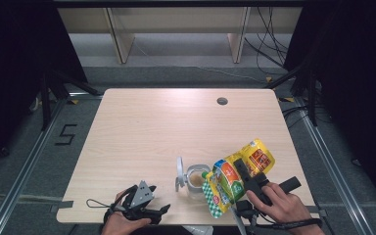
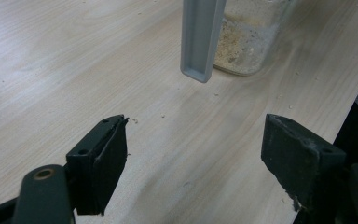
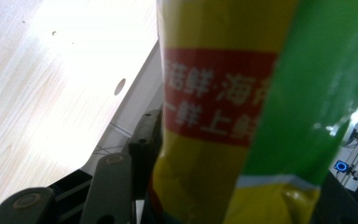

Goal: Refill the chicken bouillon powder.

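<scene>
as the right gripper clamps its middle, the soft, crinkly pouch sags; left gripper open, empty.

The left black hand-held gripper is being held low at the near edge by the left hand, its jaws standing wide apart with nothing between them. The right black hand-held gripper is being gripped by the right hand, its jaws closed partway, angled up and leftward.
</scene>
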`<state>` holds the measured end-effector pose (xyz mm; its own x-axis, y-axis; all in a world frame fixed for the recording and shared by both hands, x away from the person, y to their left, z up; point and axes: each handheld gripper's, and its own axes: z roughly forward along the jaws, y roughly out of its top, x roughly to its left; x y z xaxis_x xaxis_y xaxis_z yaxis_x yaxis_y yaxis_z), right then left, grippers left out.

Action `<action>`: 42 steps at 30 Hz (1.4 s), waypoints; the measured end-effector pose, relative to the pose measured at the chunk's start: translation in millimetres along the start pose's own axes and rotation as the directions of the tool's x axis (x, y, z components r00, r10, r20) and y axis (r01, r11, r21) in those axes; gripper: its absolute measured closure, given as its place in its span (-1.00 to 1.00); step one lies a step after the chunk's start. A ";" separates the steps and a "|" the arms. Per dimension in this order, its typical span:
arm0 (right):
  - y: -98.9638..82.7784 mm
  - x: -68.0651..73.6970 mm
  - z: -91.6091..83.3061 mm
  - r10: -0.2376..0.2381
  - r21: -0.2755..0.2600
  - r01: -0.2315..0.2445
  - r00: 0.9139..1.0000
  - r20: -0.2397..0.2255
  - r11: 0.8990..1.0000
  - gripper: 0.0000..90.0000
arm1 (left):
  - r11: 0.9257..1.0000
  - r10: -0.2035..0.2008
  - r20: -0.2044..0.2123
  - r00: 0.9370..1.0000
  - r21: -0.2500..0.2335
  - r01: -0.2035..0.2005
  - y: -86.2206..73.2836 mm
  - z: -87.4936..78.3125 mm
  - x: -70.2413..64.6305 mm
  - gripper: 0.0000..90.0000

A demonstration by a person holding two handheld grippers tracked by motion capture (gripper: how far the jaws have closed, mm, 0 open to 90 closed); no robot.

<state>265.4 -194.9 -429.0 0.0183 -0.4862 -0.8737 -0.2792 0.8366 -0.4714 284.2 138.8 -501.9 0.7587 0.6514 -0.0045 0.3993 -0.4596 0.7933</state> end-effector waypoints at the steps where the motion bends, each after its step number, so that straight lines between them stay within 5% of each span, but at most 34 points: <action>1: 0.2 -0.6 -0.1 -0.006 -0.004 0.006 1.000 0.002 1.000 0.23 | 1.000 0.004 -0.003 1.000 0.002 -0.004 0.1 -0.1 0.3 -0.50; 12: -1.1 1.3 1.2 0.034 -0.010 -0.034 0.999 -0.011 0.999 0.27 | 1.000 -0.001 0.000 1.000 0.000 0.001 0.0 0.1 0.1 -0.50; 13: -2.3 -1.9 2.6 -0.018 -0.024 0.018 1.000 -0.002 1.000 0.27 | 1.000 0.001 -0.001 1.000 0.001 -0.001 0.0 0.1 0.2 -0.50; 16: -1.8 0.2 2.0 0.019 -0.020 -0.019 1.000 -0.009 1.000 0.28 | 1.000 0.000 0.000 1.000 0.000 0.000 0.0 0.0 0.1 -0.50; 17: -2.8 -1.7 2.9 -0.015 -0.028 0.015 1.000 -0.003 0.999 0.28 | 1.000 -0.001 -0.001 1.000 -0.001 0.001 0.0 0.1 0.2 -0.50; 19: -2.8 -1.7 3.0 -0.012 -0.028 0.012 1.000 -0.004 1.000 0.28 | 1.000 -0.001 -0.001 1.000 0.000 0.001 -0.1 0.0 0.2 -0.50; 23: -2.6 1.1 1.0 0.048 -0.008 -0.048 0.999 -0.018 0.999 0.29 | 1.000 -0.003 -0.001 1.000 -0.002 0.003 0.0 0.1 0.0 -0.50; 28: -4.6 -0.4 2.8 0.017 -0.025 -0.018 1.000 -0.010 1.000 0.29 | 1.000 0.001 -0.001 1.000 0.001 -0.001 0.0 -0.1 0.3 -0.50; 34: -6.2 0.6 2.8 0.052 -0.021 -0.053 0.998 -0.035 0.998 0.29 | 1.000 0.007 -0.007 1.000 0.003 -0.007 0.0 -0.2 0.8 -0.50; 35: -6.1 4.1 3.1 0.091 -0.026 -0.091 0.996 -0.008 0.995 0.29 | 1.000 0.004 -0.004 1.000 0.000 -0.004 0.0 -0.2 0.5 -0.50; 42: -6.2 4.0 2.2 0.096 -0.026 -0.097 0.995 -0.014 0.995 0.30 | 1.000 0.000 -0.002 1.000 -0.003 0.000 0.1 -0.3 -0.1 -0.50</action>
<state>269.3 -201.4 -429.9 -0.0223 -0.4070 -0.9132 -0.3044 0.8728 -0.3815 284.0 138.9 -501.6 0.7576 0.6527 -0.0034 0.3977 -0.4574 0.7954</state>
